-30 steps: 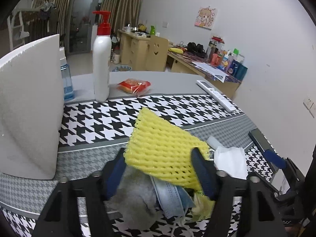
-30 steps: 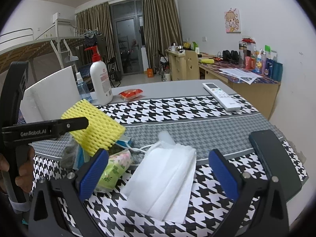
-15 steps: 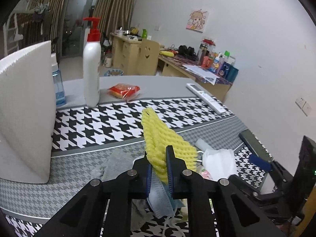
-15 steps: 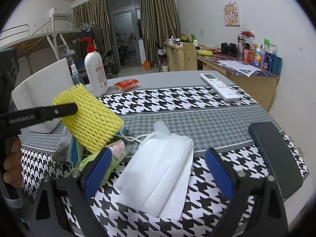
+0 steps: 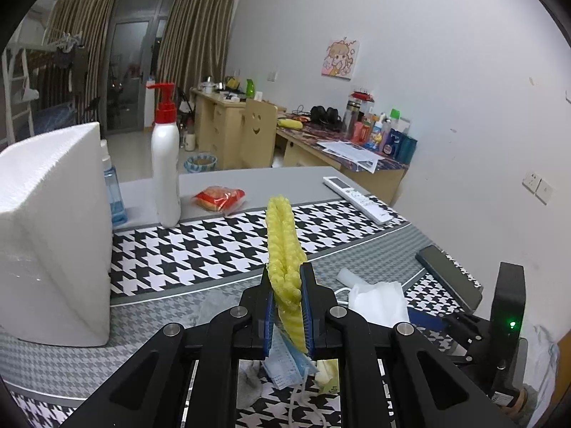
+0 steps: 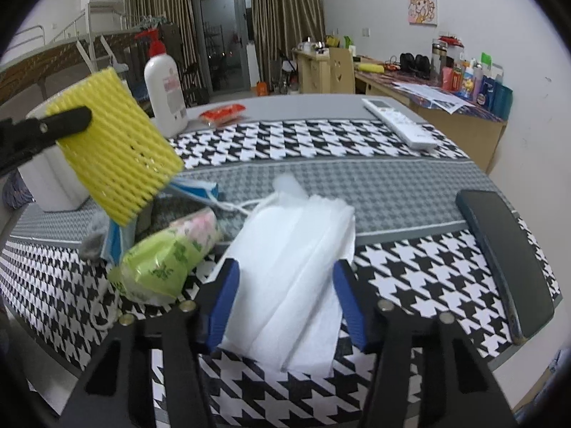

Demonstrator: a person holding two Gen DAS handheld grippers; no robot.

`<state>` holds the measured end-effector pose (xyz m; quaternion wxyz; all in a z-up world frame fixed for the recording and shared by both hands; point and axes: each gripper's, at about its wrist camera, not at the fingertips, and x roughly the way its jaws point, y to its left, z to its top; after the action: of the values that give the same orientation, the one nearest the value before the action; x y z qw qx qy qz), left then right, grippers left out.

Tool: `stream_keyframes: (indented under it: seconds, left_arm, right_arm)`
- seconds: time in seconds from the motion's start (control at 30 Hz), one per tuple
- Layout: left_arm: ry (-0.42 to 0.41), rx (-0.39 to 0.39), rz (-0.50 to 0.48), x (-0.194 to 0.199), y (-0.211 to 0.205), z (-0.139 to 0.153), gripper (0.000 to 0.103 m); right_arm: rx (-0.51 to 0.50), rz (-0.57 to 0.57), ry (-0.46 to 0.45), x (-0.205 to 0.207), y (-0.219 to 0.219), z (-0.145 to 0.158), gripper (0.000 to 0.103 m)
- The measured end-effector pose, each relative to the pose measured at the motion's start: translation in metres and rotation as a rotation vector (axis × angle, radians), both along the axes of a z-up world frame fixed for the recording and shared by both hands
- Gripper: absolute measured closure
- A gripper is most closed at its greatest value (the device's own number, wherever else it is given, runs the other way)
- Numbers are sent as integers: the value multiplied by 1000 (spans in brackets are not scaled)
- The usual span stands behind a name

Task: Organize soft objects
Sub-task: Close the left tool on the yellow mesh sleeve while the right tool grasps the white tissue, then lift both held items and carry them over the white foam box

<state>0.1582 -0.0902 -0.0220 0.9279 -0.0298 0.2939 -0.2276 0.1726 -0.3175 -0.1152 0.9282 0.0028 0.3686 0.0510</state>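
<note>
Right wrist view shows the right gripper (image 6: 285,296) low over the folded white non-woven cloth (image 6: 296,260), which lies flat on the houndstooth-patterned worktop (image 6: 410,278). The cloth's long axis runs straight away from the camera, along the blue pads (image 6: 348,303); so the jaws stand across its short width, one pad on each side edge. The jaws have just been closing with the cloth between them, but I cannot tell if the pads already press it. The left gripper (image 5: 288,315) is clenched on the yellow foam net sleeve (image 5: 283,249), squeezed thin and held clear above the pile of soft things. The right hand is clearly nearer to the cloth, so its next closing must gather both edges together.
</note>
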Motion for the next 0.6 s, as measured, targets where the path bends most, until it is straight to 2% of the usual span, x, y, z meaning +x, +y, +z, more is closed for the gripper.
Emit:
stream_keyframes:
  seconds: [0.27, 0.33, 0.37, 0.4, 0.6]
  left_arm:
    - [-12, 24, 27, -7, 5, -1, 89]
    - [-20, 37, 42, -9, 7, -1, 89]
    - [-22, 40, 47, -9, 8, -1, 89]
    - [-22, 41, 52, -10, 10, -1, 89]
    - [-38, 48, 77, -18, 17, 2, 89]
  right_arm:
    - [-48, -5, 12, -6, 3, -3, 60]
    - [-47, -34, 13, -6, -1, -2, 73]
    - [-50, -41, 14, -7, -2, -1, 86]
    - [-46, -41, 11, -8, -4, 0, 91]
    - [6, -42, -58, -22, -11, 22, 94]
